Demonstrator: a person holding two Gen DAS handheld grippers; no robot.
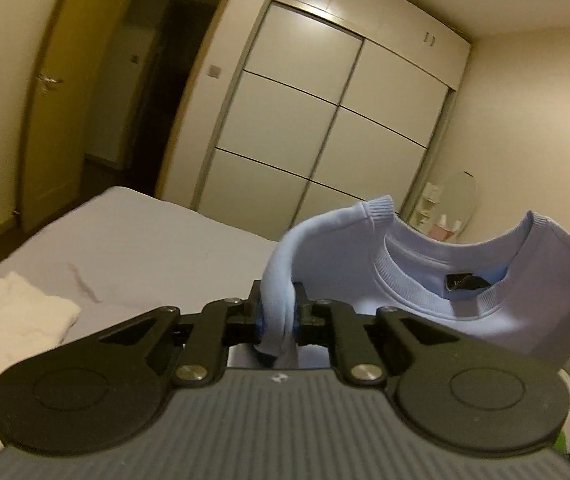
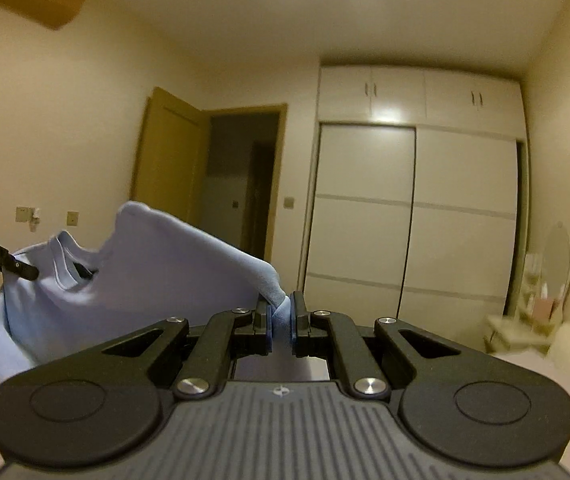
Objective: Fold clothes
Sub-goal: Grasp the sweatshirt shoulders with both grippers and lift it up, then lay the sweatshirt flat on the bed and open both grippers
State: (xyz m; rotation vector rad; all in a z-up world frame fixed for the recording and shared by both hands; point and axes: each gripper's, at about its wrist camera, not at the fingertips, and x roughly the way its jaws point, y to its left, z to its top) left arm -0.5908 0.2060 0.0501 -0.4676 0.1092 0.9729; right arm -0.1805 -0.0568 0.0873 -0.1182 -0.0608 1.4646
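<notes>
Bedroom setting: a bed (image 1: 133, 240) with a pale sheet lies below and ahead of both grippers, backed by a white sliding-door wardrobe (image 1: 325, 128) and an open wooden door (image 1: 51, 92). Centre of interest is a light-blue sweatshirt (image 1: 465, 280), held clear of the bed and stretched between the two tools, collar uppermost and neck label facing the left wrist camera. Left gripper (image 1: 279, 314): fingers closed on a bunched fold of blue cloth at one shoulder, the fabric draping over and down between them. Right gripper (image 2: 281, 318): fingers likewise clamped on a pinch of the same garment at the opposite shoulder, with the body of the sweatshirt trailing off to the left of those fingers toward the other tool, visible at the picture's edge. Holding both shoulders aloft probably lets the garment hang straight and shed wrinkles before it is laid flat for folding. Left of the left fingers, lower down, a white folded cloth (image 1: 17, 312) rests on the bed, seemingly a finished item. Beyond the wardrobe, right of the fingers, stands a small dressing table with an oval mirror (image 2: 557, 260).
</notes>
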